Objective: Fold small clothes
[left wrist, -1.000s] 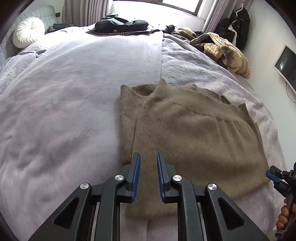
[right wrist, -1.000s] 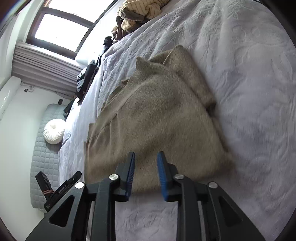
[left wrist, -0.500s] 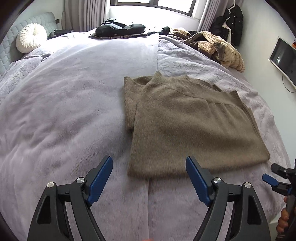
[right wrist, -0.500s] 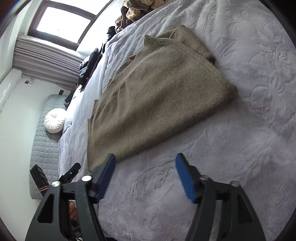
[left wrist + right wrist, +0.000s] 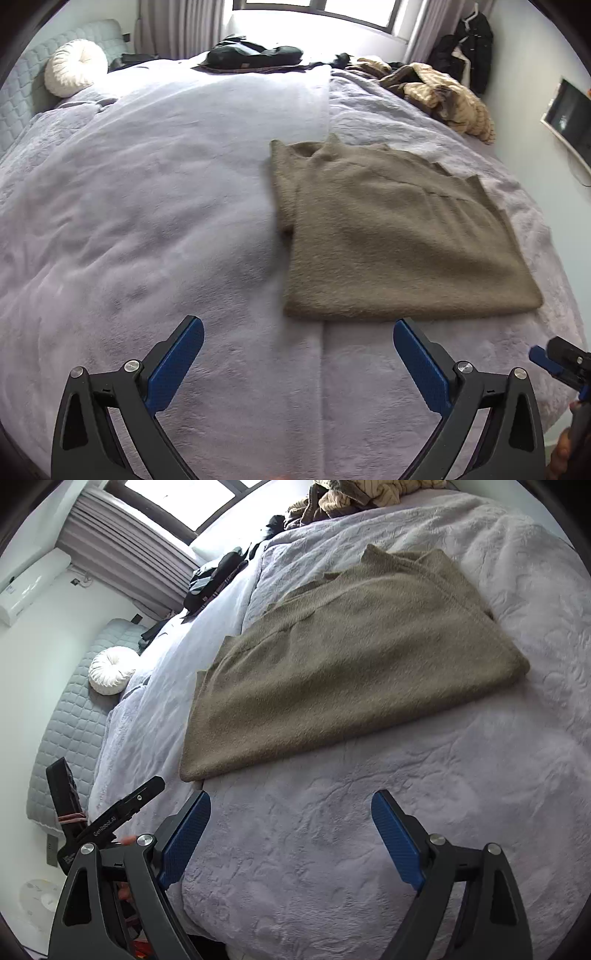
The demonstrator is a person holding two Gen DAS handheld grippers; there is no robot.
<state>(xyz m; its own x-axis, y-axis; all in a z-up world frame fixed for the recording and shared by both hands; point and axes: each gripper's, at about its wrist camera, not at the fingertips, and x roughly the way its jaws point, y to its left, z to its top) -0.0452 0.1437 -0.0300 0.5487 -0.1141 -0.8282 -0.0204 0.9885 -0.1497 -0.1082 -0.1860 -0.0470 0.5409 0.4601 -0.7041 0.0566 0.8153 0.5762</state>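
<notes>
A brown knit sweater (image 5: 391,240) lies folded flat on the lilac bed cover (image 5: 155,206); it also shows in the right wrist view (image 5: 343,664). My left gripper (image 5: 297,339) is wide open and empty, held back from the sweater's near edge over the cover. My right gripper (image 5: 291,812) is wide open and empty, also short of the sweater's near edge. The right gripper shows at the right edge of the left wrist view (image 5: 561,362); the left gripper shows at the lower left of the right wrist view (image 5: 110,819).
A pile of tan and brown clothes (image 5: 439,96) lies at the far right of the bed. Dark clothing (image 5: 255,57) lies by the window. A round white cushion (image 5: 74,66) rests against the grey headboard (image 5: 62,738). A wall screen (image 5: 569,122) hangs at right.
Both grippers were shut at the sweater's near edge one second ago. They have opened wide and pulled back from it, leaving the sweater flat on the bed.
</notes>
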